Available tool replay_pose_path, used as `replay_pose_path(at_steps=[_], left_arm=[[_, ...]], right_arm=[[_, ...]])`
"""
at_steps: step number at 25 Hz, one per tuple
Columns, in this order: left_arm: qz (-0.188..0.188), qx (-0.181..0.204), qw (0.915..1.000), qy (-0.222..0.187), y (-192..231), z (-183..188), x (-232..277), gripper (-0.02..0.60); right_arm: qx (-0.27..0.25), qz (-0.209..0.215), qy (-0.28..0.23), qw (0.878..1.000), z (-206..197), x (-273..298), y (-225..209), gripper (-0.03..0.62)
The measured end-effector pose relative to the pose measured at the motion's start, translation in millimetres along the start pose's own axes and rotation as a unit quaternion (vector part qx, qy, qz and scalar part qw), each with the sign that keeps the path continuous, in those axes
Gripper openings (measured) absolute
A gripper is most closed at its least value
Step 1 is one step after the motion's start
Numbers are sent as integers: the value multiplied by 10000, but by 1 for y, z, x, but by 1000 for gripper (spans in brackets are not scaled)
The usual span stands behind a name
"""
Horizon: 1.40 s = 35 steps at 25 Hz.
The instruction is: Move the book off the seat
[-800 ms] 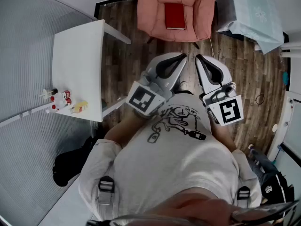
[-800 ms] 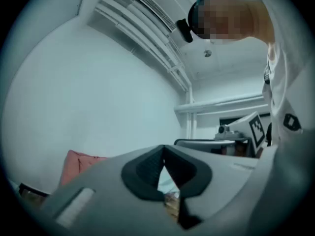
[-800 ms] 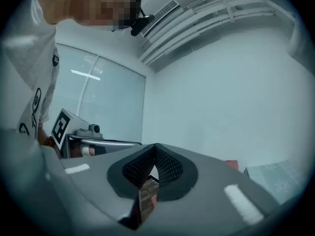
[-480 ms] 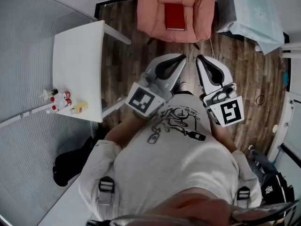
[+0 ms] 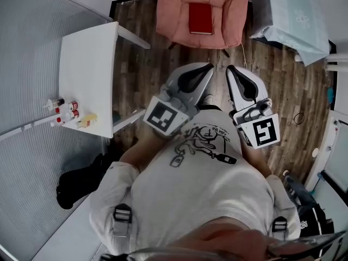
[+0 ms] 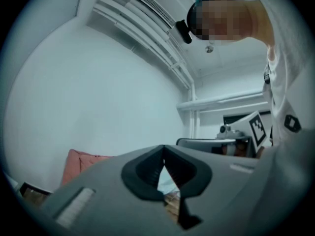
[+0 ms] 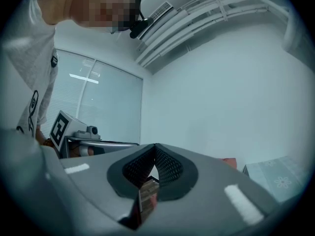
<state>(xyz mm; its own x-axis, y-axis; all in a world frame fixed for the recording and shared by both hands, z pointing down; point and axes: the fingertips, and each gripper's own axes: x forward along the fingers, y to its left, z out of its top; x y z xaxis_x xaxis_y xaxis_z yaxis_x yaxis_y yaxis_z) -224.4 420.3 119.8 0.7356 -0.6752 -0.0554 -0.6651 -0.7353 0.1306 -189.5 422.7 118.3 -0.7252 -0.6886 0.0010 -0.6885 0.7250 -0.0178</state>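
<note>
A flat red book [image 5: 200,19] lay on the padded pink seat [image 5: 173,15], upper centre; the left hand-held gripper [image 5: 210,67] and right hand-held gripper [image 5: 229,68] were pressed together, empty.

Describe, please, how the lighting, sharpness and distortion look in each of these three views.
Head view: evenly lit, strong fisheye bending the edges of the white table; the red book is sharp, the bottom edge blurred. Left gripper view: round dark border, bluish cast, soft. Right gripper view: the same, with glare streaks on the window.

grey hand-held gripper [image 5: 211,74] pair with square-marker cubes; white printed t-shirt [image 5: 204,170], buckled shoulder straps.
</note>
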Motion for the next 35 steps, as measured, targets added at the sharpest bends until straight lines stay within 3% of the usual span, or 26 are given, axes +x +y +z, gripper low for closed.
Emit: replay_pose_path(at_steps=[16, 26, 35], left_arm=[[325, 8, 9995, 52, -29, -18, 31, 3], [436, -3, 9990, -37, -4, -17, 39, 5], [523, -52, 9986, -55, 47, -19, 55, 28]], right_arm=[[104, 271, 73, 9996, -13, -31, -32, 6], [59, 364, 110, 9993, -19, -8, -42, 6], [33, 419, 127, 9990, -21, 39, -61, 6]])
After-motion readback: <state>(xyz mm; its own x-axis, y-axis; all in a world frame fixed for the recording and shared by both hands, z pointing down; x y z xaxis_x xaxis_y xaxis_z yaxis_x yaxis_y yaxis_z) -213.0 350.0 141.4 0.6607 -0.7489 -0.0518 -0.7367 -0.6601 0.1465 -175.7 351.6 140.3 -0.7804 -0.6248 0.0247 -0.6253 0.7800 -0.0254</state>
